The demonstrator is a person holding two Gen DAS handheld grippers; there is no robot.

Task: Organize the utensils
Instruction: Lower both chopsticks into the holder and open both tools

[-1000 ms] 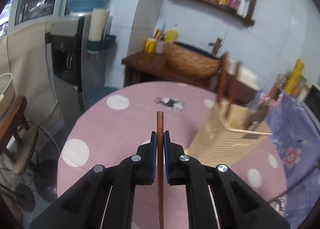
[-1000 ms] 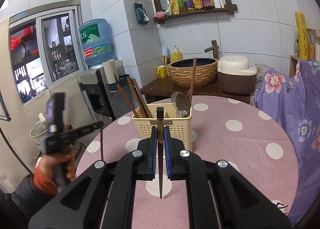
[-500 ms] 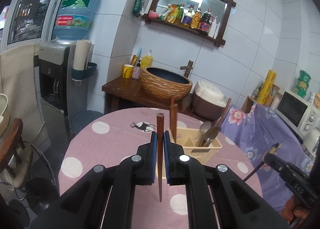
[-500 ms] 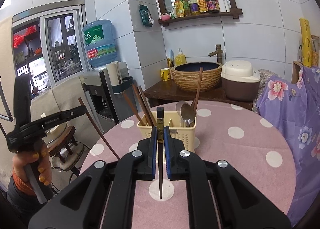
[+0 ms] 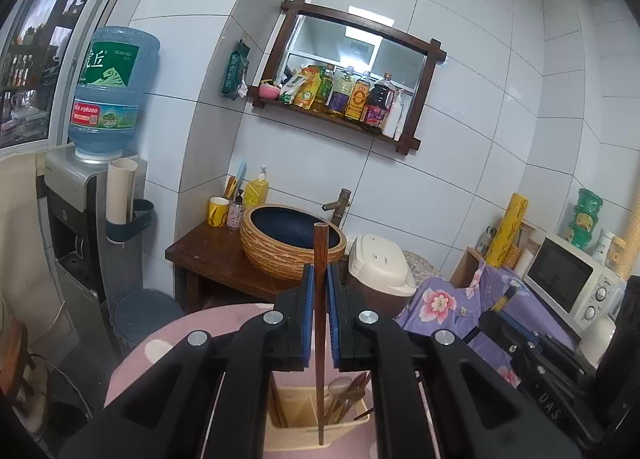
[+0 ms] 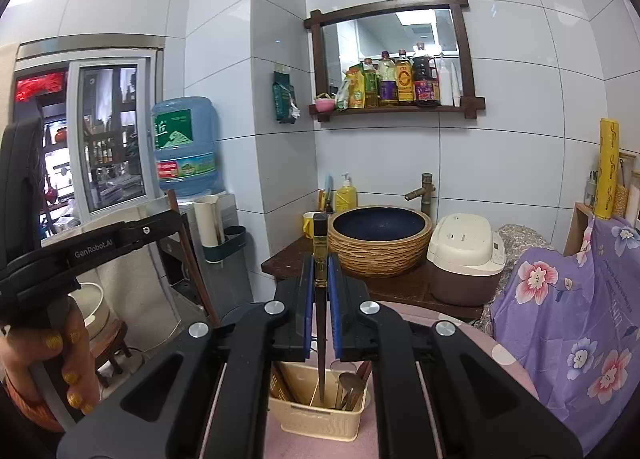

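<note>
Both grippers are closed, each on a single chopstick. Left gripper (image 5: 320, 315): jaws clamped on a reddish-brown wooden chopstick (image 5: 320, 259), held upright, square butt end above the pads, thin tip hanging down over the cream utensil basket (image 5: 296, 435). Right gripper (image 6: 320, 311): jaws clamped on a darker chopstick (image 6: 320, 243) with a yellowish band near its top, likewise upright, tip pointing into the same basket (image 6: 320, 423). The basket stands on the pink dotted tabletop (image 6: 488, 343) and already holds other chopsticks on its left side and spoons (image 6: 350, 383) on its right; which compartment each tip is over cannot be told for certain. In the right view the left gripper shows at the far left, carried by a hand (image 6: 52, 355) with yellow-painted nails. Handling judgement: chopsticks are light, stiff and thin, with a smooth finish, so they can pivot or slide between flat pads if pinched off-centre. The present hold, on the thicker upper part with the stick centred in the pads, looks sound; the tapered tip would be a poorer place to grip. Step in hand, as I judge it: lower each stick tip-first into the chopstick side, then let go. Risk: a tip catching the basket rim or divider.
</note>
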